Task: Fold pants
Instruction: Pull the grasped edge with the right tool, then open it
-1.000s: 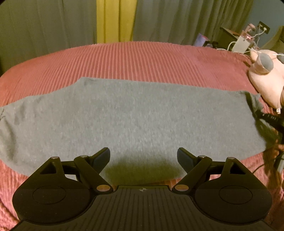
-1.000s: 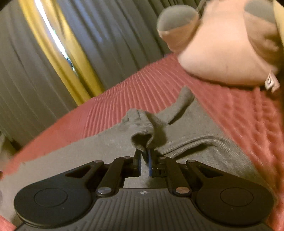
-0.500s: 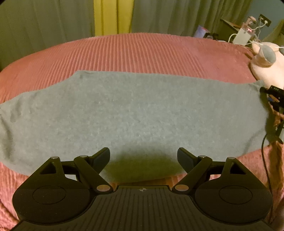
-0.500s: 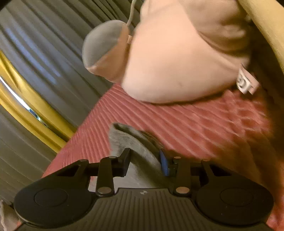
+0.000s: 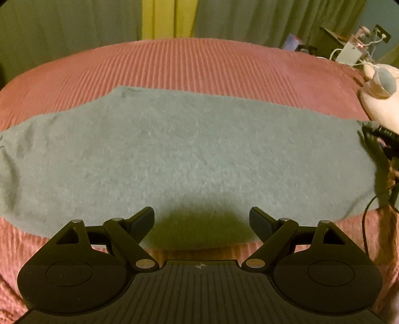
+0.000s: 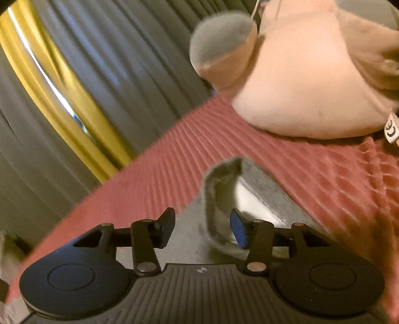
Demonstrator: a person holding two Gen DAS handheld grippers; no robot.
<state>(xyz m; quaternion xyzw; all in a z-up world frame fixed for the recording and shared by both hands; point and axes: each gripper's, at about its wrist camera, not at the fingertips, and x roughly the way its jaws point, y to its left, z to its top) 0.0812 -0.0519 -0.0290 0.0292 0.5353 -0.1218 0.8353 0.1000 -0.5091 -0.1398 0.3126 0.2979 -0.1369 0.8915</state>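
Lying flat across the bed (image 5: 199, 62), the grey pants (image 5: 189, 159) are spread lengthwise over its ribbed red cover, one long edge toward the curtains (image 5: 249, 20), the other near the bed's front edge. In the left wrist view the cloth looks smooth, with one end running out of frame at the left side of the bed and the other end reaching toward the plush toy (image 5: 379, 99) at the bed's right side.

Left claw (image 5: 200, 219): jaws stand wide apart above the pants' near edge, close to the bed's front. Nothing is between them; its shadow falls on the cloth below.

Right claw (image 6: 202, 224): jaws are opening, about half spread. A raised, curled fold at the end of the pants (image 6: 219, 189) stands between them, nearer the blue-faced finger (image 6: 237, 231); the pads do not appear to press it. The picture is blurred here, so light contact cannot be ruled out. This end of the pants lies on the bed just short of the plush toy (image 6: 299, 87), with a strip of red cover between the two.

Beyond the bed, grey curtains (image 6: 124, 62) hang with a yellow strip (image 6: 49, 74) between them. Small items and cables sit past the bed's far right corner, too small to identify.
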